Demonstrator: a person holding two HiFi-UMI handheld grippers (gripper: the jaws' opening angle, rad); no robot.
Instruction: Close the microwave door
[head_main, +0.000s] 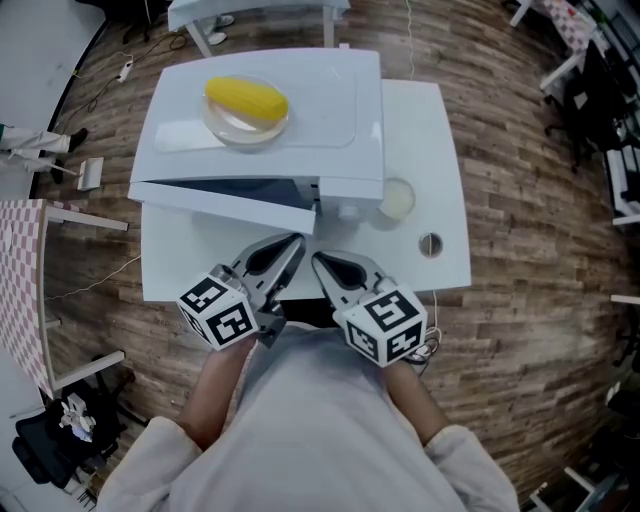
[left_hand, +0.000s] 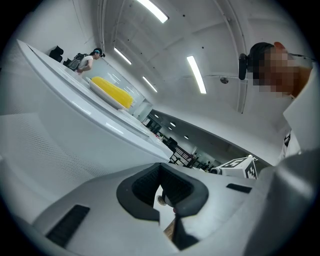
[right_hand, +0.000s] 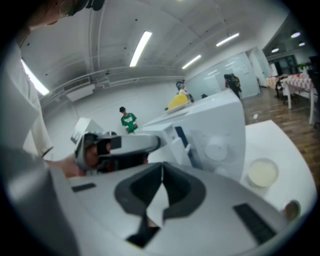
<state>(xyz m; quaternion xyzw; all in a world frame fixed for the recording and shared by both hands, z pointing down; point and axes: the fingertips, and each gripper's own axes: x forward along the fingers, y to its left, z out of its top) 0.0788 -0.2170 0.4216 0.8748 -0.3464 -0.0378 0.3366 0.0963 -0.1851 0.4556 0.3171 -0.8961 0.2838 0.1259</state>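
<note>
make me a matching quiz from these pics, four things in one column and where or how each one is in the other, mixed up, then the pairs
1 corn
2 microwave door
3 round white dish
4 left gripper

A jaws together
B on the table, right of the microwave
C ajar
D on a plate on top of the microwave

Pairs: 1-D, 2-C, 3-B, 4-A
</note>
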